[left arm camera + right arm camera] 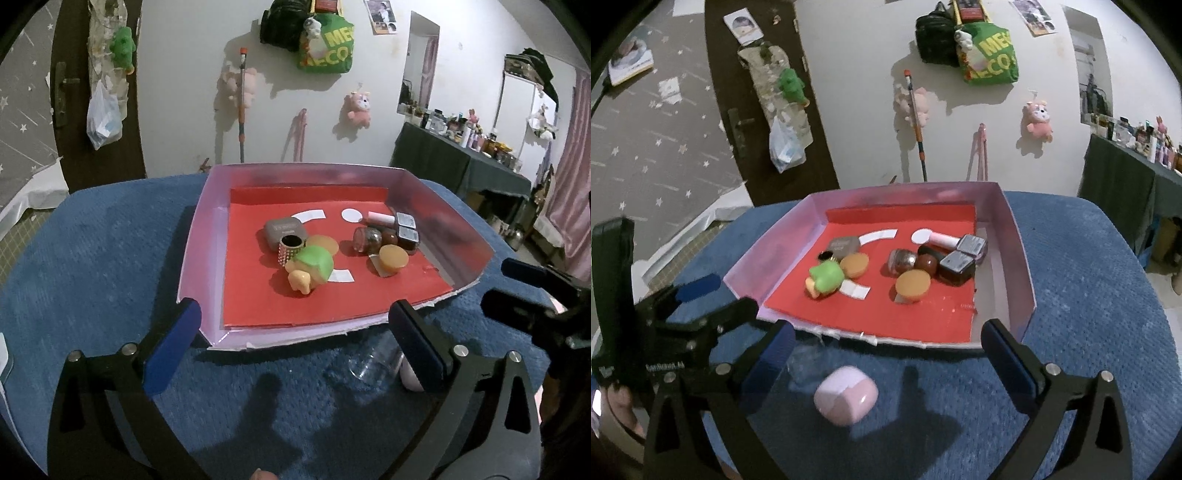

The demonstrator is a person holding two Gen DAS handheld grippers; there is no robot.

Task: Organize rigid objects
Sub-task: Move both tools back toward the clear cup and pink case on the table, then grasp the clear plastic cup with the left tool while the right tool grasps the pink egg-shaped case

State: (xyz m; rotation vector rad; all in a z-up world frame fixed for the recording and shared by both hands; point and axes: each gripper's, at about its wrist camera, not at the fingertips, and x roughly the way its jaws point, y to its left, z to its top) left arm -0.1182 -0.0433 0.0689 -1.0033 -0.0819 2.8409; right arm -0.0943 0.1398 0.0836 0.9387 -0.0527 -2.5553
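Note:
A pink box (212, 206) (1021, 236) with a red floor sits on the blue cloth. Inside lie a green toy (310, 267) (825, 277), a grey case (284, 230), a studded ring (291, 248), round orange lids (393, 257) (912, 284), dark square-capped bottles (406, 229) (956, 267) and a small jar (367, 240). A clear bottle with a pink cap (846, 396) lies on the cloth before the box, also in the left wrist view (375, 363). My left gripper (295, 350) is open at the box's near edge. My right gripper (886, 354) is open, just above the pink cap.
The blue cloth (92, 258) covers the table. Behind stand a white wall with hung plush toys (358, 107), a dark door (753, 96) at the left and a cluttered dark table (461, 155) at the right.

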